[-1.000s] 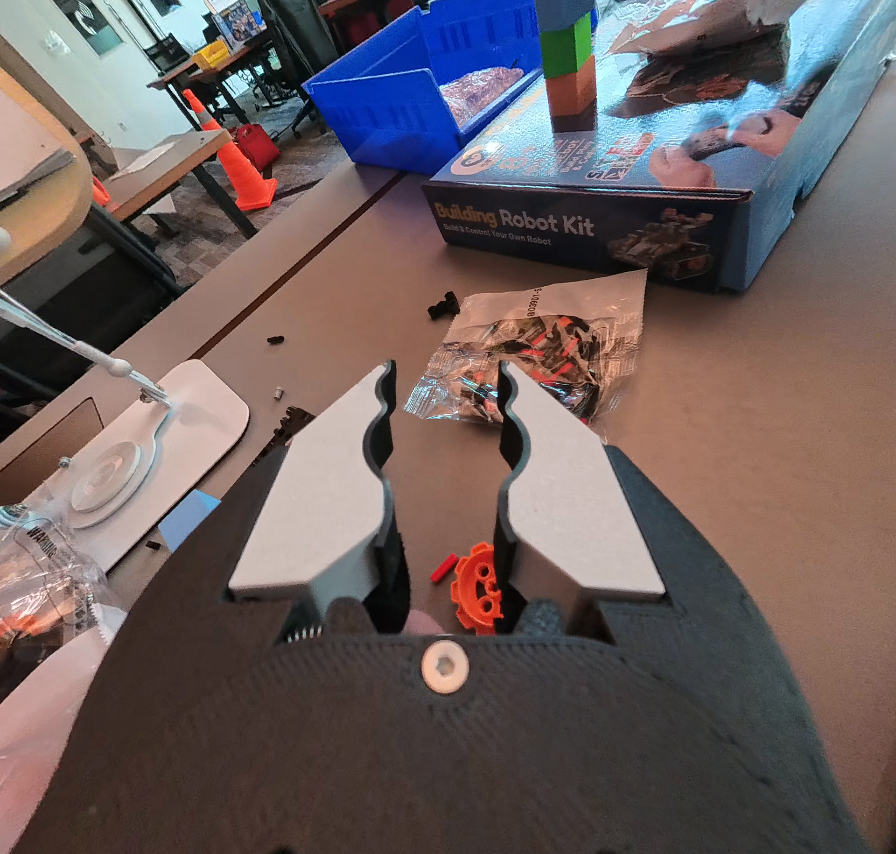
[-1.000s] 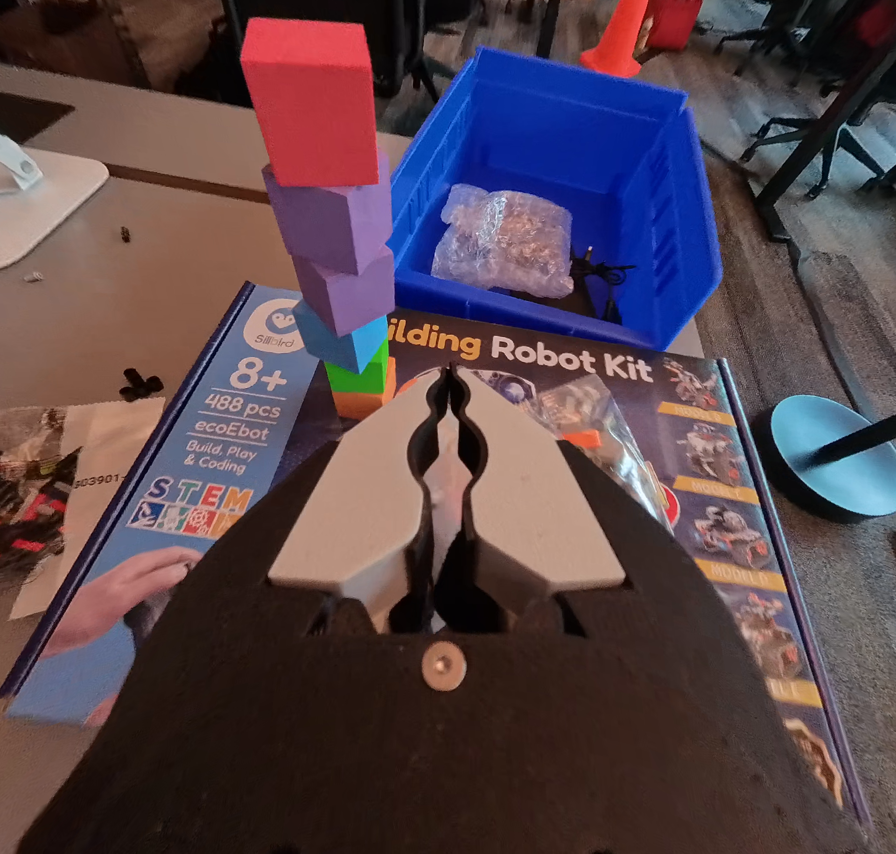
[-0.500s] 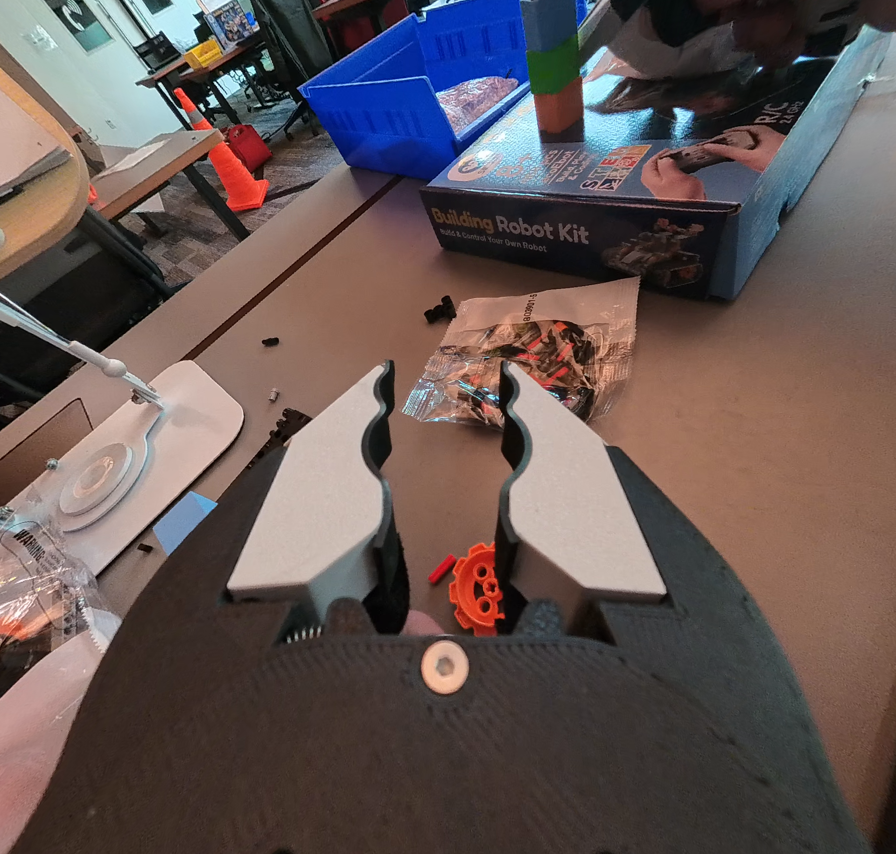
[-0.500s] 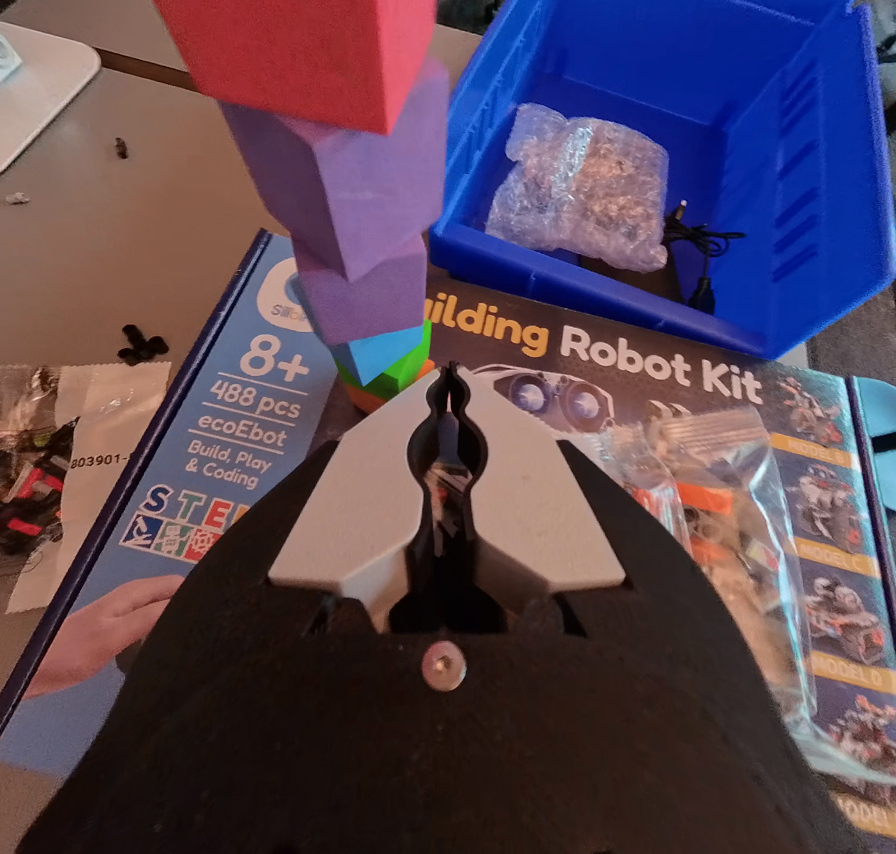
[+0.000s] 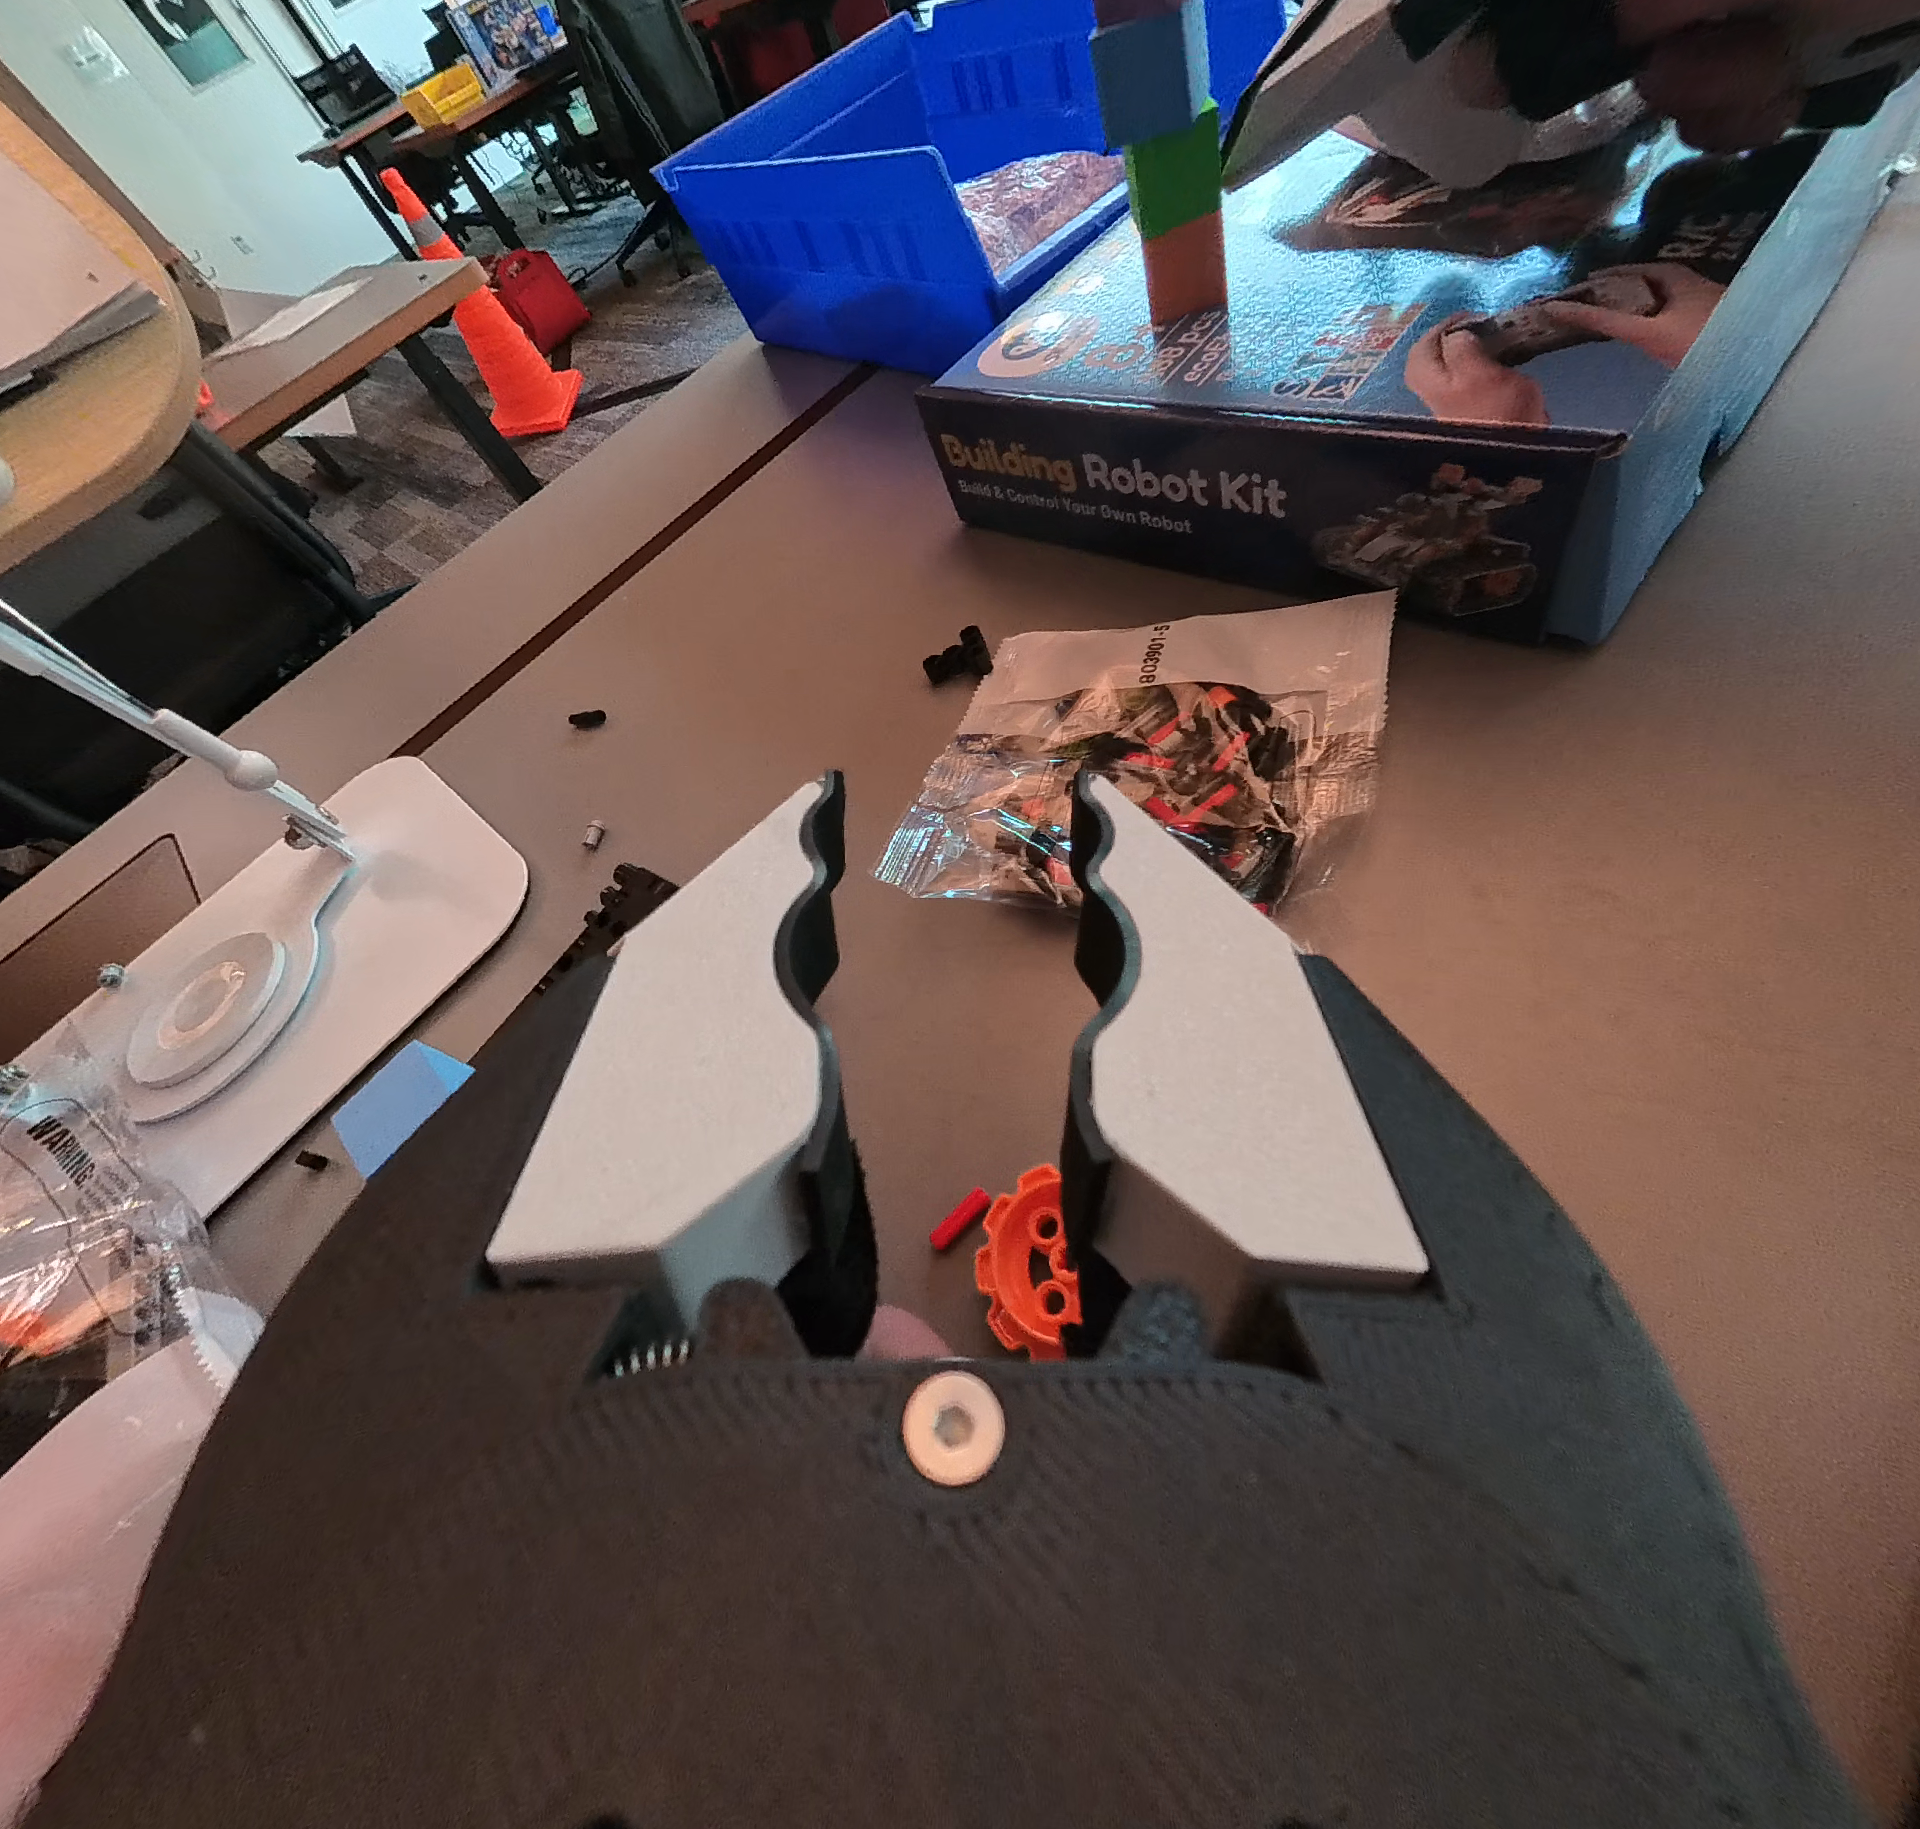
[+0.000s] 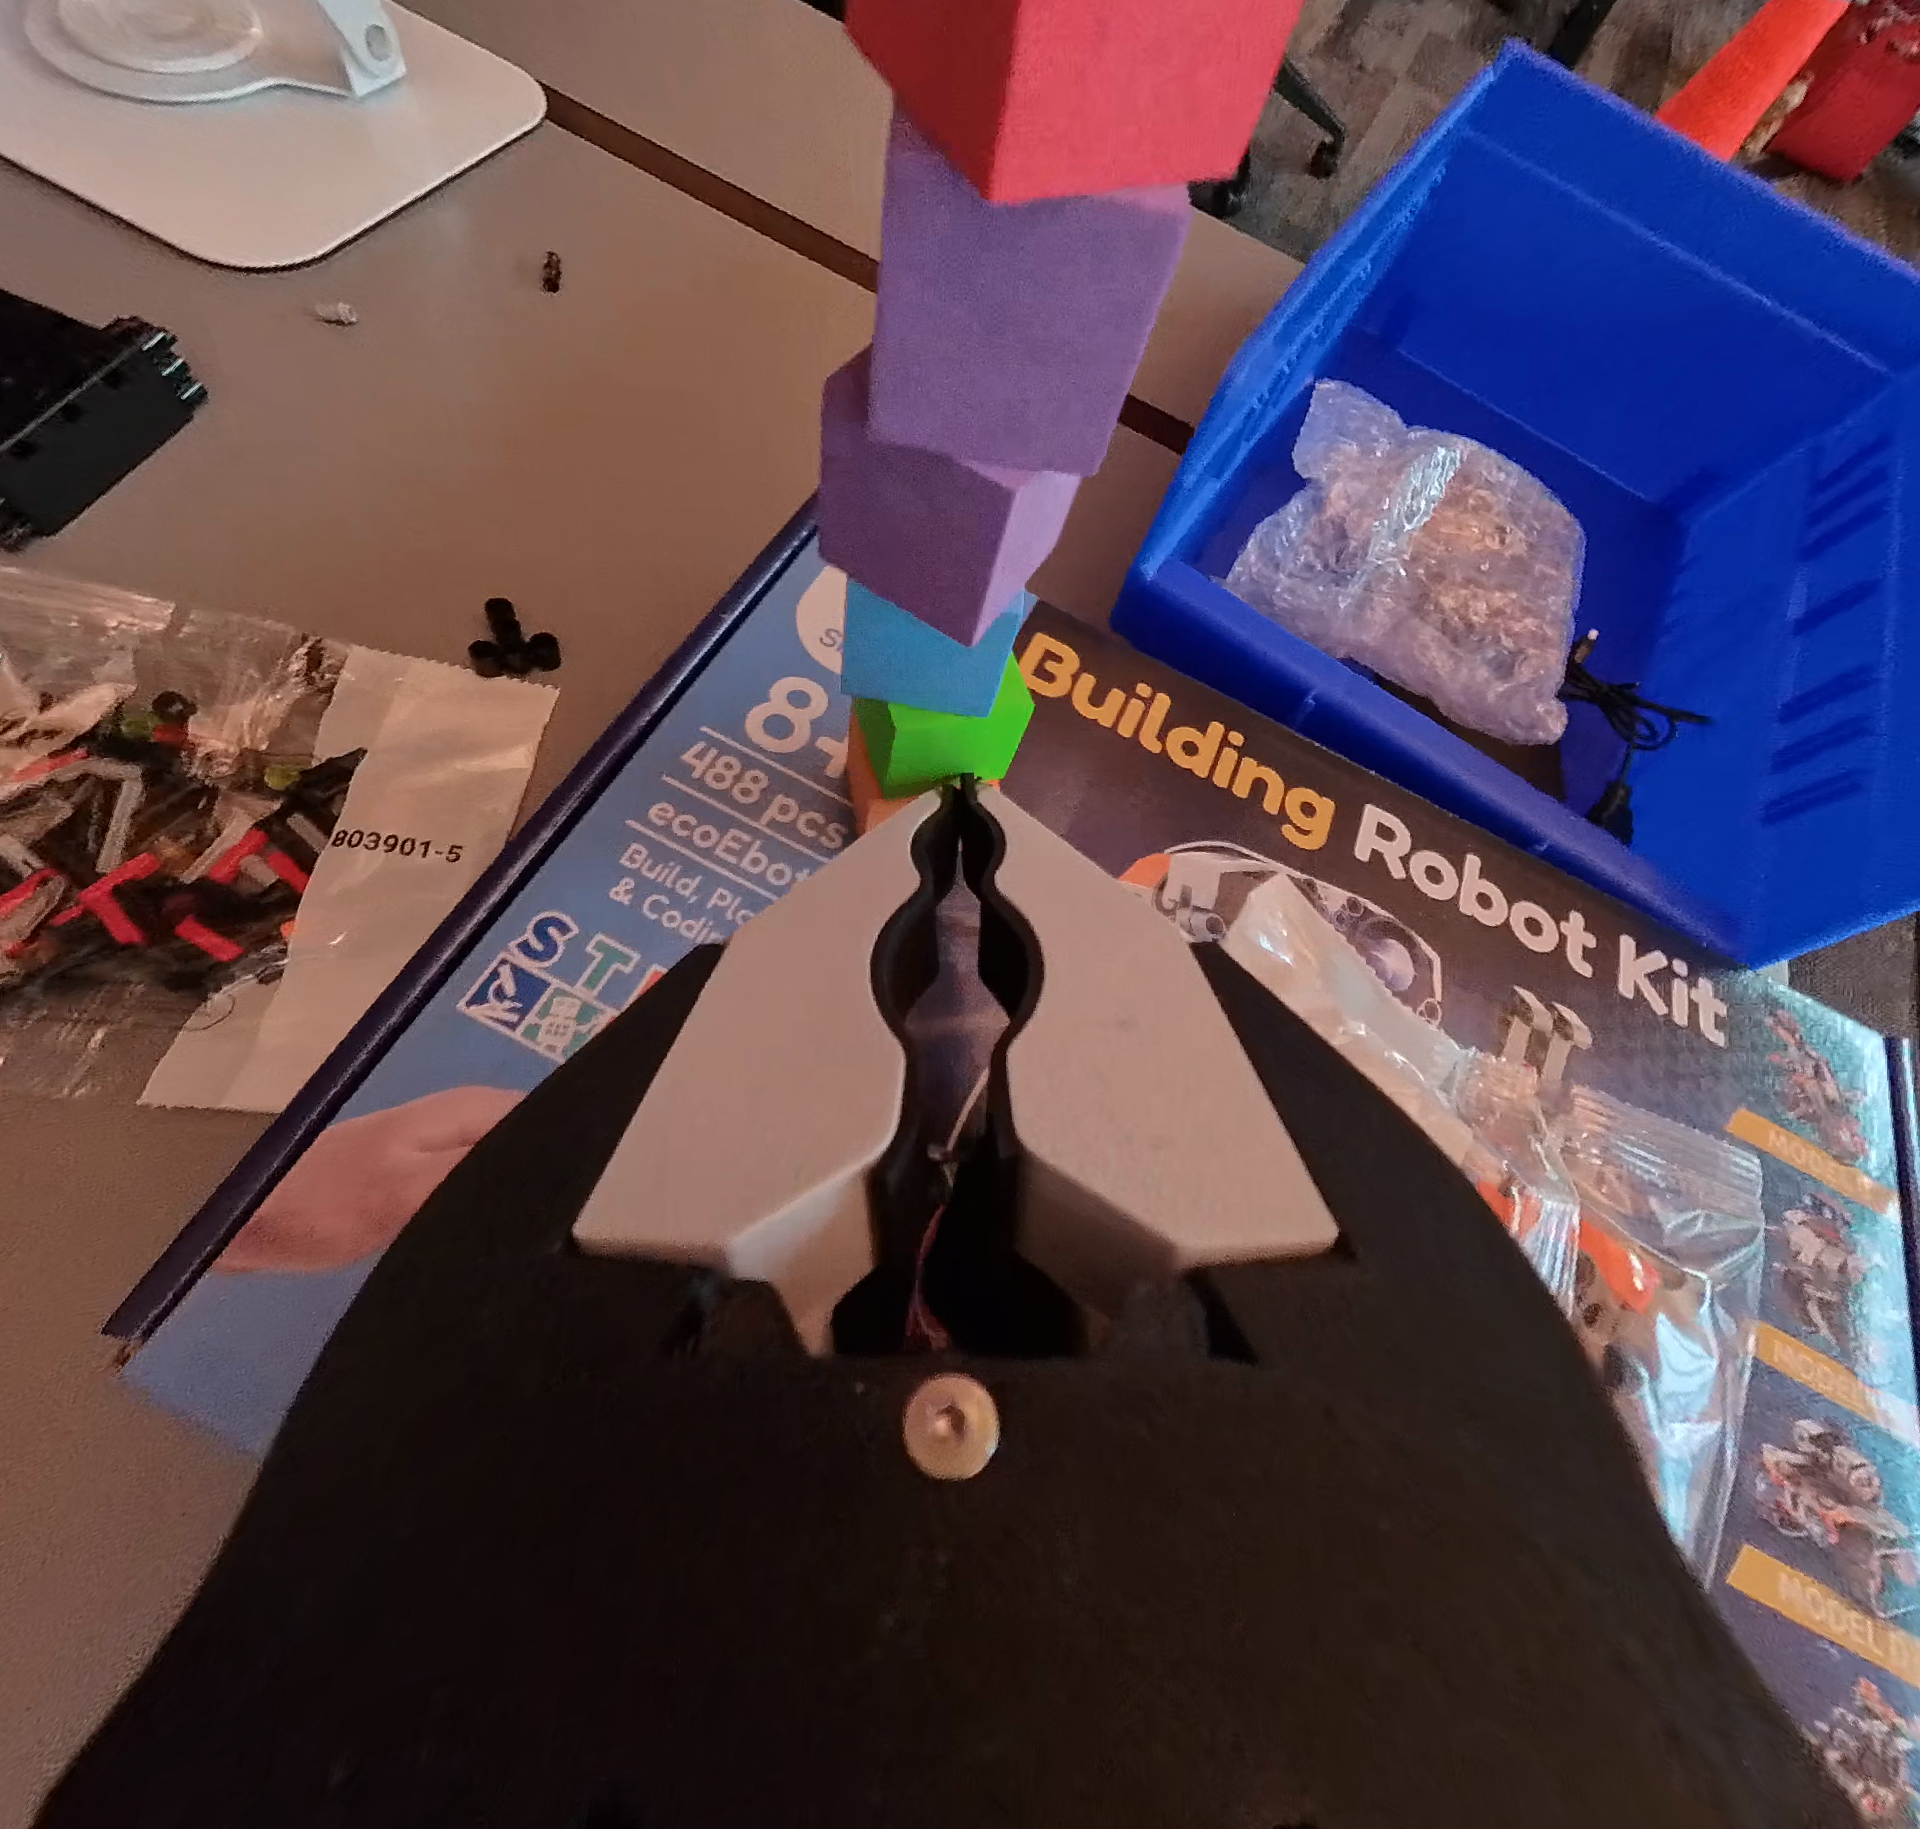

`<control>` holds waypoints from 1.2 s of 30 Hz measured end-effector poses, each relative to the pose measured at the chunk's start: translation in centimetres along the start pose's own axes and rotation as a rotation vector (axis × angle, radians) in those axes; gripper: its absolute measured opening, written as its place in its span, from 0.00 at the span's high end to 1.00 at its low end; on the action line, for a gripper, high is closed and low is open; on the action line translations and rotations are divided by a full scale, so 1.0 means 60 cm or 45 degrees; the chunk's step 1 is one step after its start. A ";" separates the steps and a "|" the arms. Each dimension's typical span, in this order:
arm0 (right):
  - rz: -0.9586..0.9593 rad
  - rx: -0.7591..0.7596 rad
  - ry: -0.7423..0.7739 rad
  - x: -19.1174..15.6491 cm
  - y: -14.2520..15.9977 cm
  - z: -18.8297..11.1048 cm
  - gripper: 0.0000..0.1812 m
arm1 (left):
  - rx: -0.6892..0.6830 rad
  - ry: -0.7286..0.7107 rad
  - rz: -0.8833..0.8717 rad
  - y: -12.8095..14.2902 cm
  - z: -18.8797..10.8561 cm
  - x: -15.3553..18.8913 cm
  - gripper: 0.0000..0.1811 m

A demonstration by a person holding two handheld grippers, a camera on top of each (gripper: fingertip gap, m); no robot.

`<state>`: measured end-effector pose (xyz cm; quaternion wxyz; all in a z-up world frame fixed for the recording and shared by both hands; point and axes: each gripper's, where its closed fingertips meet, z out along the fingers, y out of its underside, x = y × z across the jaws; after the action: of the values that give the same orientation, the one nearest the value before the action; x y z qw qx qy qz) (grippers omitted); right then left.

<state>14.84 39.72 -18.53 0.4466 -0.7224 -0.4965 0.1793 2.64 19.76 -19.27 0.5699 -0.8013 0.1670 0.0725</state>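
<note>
Pinching a clear parts bag (image 6: 1621, 1260) over the kit box (image 6: 665, 823), the right gripper (image 6: 961, 792) has its jaws pressed together, tips just beside the block tower's (image 6: 997, 345) green block (image 6: 945, 735). Blue bin (image 6: 1662, 345) beyond the box, right. Left gripper (image 5: 956, 792) spread and empty over the table (image 5: 1558, 948); orange gear (image 5: 1023, 1260) under its fingers, sealed parts bag (image 5: 1153, 761) just ahead.
</note>
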 end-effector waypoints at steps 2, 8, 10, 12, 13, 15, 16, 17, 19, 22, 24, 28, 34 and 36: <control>-0.034 0.023 -0.032 -0.011 -0.004 -0.005 1.00 | 0.001 -0.003 0.000 0.000 0.000 -0.001 0.77; 0.124 0.023 0.057 0.027 -0.004 -0.007 1.00 | -0.005 -0.005 -0.008 0.002 0.003 -0.003 0.77; 0.112 -0.021 0.055 0.027 0.002 0.006 1.00 | -0.010 -0.006 -0.007 0.004 0.004 -0.004 0.77; 0.062 -0.037 0.035 0.015 0.003 0.013 1.00 | -0.008 -0.012 -0.008 0.004 0.003 -0.006 0.77; 0.041 -0.030 0.025 0.008 0.000 0.014 1.00 | -0.007 -0.014 -0.011 0.003 0.003 -0.007 0.77; 0.021 -0.004 -0.007 -0.006 -0.008 0.014 1.00 | -0.004 -0.014 -0.017 0.002 0.002 -0.009 0.77; 0.014 0.001 -0.017 -0.011 -0.010 0.013 1.00 | -0.003 -0.015 -0.018 0.002 0.002 -0.009 0.77; 0.008 0.005 -0.031 -0.016 -0.011 0.012 1.00 | -0.004 -0.014 -0.017 0.002 0.002 -0.009 0.77; -0.017 0.014 -0.066 -0.028 -0.012 0.009 1.00 | -0.006 -0.011 -0.014 0.003 0.003 -0.008 0.77; -0.041 0.021 -0.085 -0.038 -0.012 0.004 1.00 | -0.003 -0.012 -0.015 0.002 0.002 -0.008 0.77; -0.052 0.032 -0.090 -0.042 -0.014 -0.002 1.00 | 0.000 -0.015 -0.018 0.001 0.001 -0.009 0.77; -0.070 0.055 -0.096 -0.049 -0.021 -0.012 1.00 | -0.003 -0.015 -0.016 0.002 0.001 -0.009 0.77; -0.078 0.092 -0.089 -0.053 -0.024 -0.036 1.00 | 0.000 -0.018 -0.020 0.001 0.000 -0.011 0.77; -0.082 0.112 -0.078 -0.055 -0.028 -0.047 1.00 | 0.001 -0.017 -0.017 0.000 0.000 -0.010 0.77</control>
<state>14.44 35.68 -16.25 0.4681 -0.6798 -0.5247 0.2084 2.04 19.86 -19.10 0.5717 -0.8018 0.1577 0.0740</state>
